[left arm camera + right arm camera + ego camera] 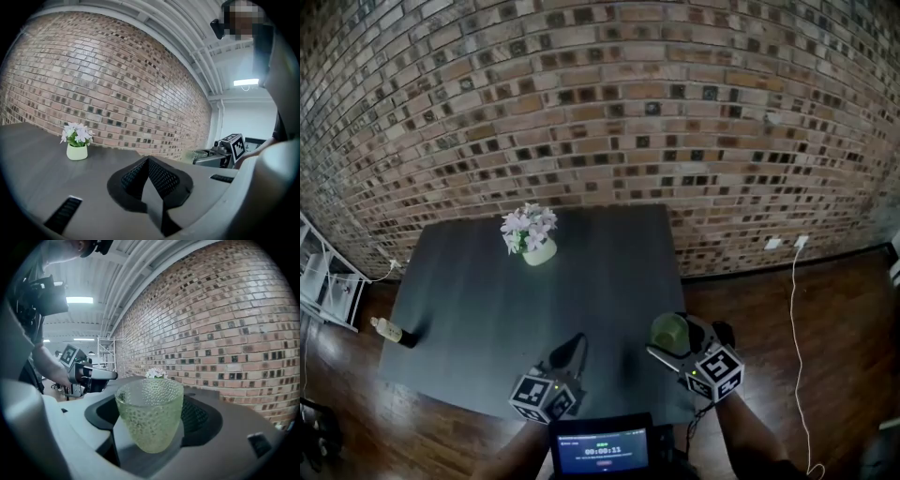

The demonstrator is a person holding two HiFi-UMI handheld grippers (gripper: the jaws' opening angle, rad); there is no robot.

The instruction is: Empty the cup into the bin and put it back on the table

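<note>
Cup: a pale green, dimpled glass cup [149, 416], tumbler-shaped and wider at the rim, standing upright.
Where it is: in the right hand-held gripper [680, 339], over the near right corner of the dark grey counter [487, 309].
Right hand-held gripper: spread wide, its 2 jaws pinching the cup's lower wall from either side.
Left hand-held gripper [149, 161]: jaws pressed together with nothing between them, beside the right one over the counter's near edge.
Cup contents: nothing shows through the clear wall, though small scraps at the bottom cannot be ruled out.
Handling: probably light, rigid and breakable. The dimples likely help the pads hold, but the taper could let the glass creep upward when tipped.
Best hold: low to mid wall, as now, leaving the rim free for pouring. Firm but not crushing pressure seems right.
Bin: not visible in any view.
Other container: a small pale pot of white and pink flowers [540, 251] near the counter's far edge, by the brick wall [600, 112].
Also there: 1 small bottle [394, 332] lying at the counter's left edge, well apart from the cup.
</note>
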